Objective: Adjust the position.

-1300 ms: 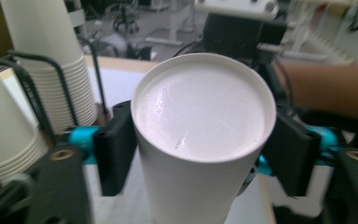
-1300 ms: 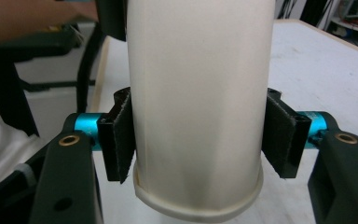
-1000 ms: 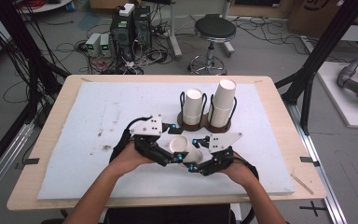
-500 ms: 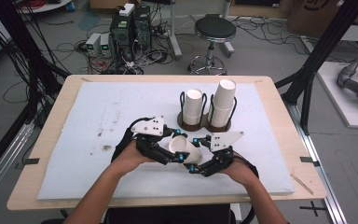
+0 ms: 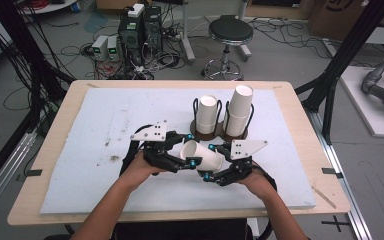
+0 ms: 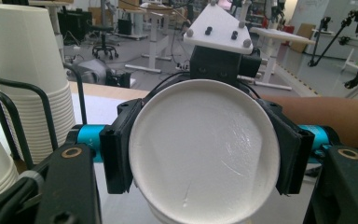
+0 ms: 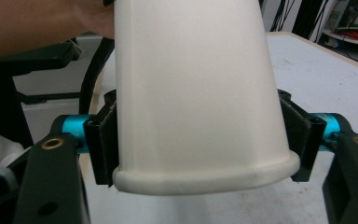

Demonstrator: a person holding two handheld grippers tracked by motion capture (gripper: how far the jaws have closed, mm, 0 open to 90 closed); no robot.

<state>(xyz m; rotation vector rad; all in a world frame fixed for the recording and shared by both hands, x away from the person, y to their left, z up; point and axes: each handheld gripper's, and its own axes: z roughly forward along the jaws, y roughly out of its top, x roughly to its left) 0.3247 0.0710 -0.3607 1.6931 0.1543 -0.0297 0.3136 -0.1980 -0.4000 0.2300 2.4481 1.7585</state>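
Black fingers, left: the fingers (image 6: 116, 154) of the left gripper (image 6: 203, 154) are clamped on the paper cup (image 6: 205, 116), one pad on each side of it. A round end of the cup faces this camera; whether it is the mouth or the base cannot be told.
Black fingers, right: the fingers (image 7: 103, 144) of the right gripper (image 7: 200, 144) lie against both sides of the cup wall just above the rolled rim. Its jaws have just been closing, with the cup between them.
Paper cup: it is white and lies tilted on its side, above the foam sheet (image 5: 80, 150), near the front middle of the worktop (image 5: 300, 100). It is carried between both grippers.
Hands: the person's hands come in from the near edge, the left hand (image 5: 137, 170) and the right hand (image 5: 255, 182) close together.
Cup stacks: behind the grippers stand two stacks of white cups, a short stack (image 5: 207, 112) and a taller stack (image 5: 240, 105), upright side by side. Each is in a black wire holder (image 5: 250, 122).
Floor behind: a round stool (image 5: 230, 32) and cables.
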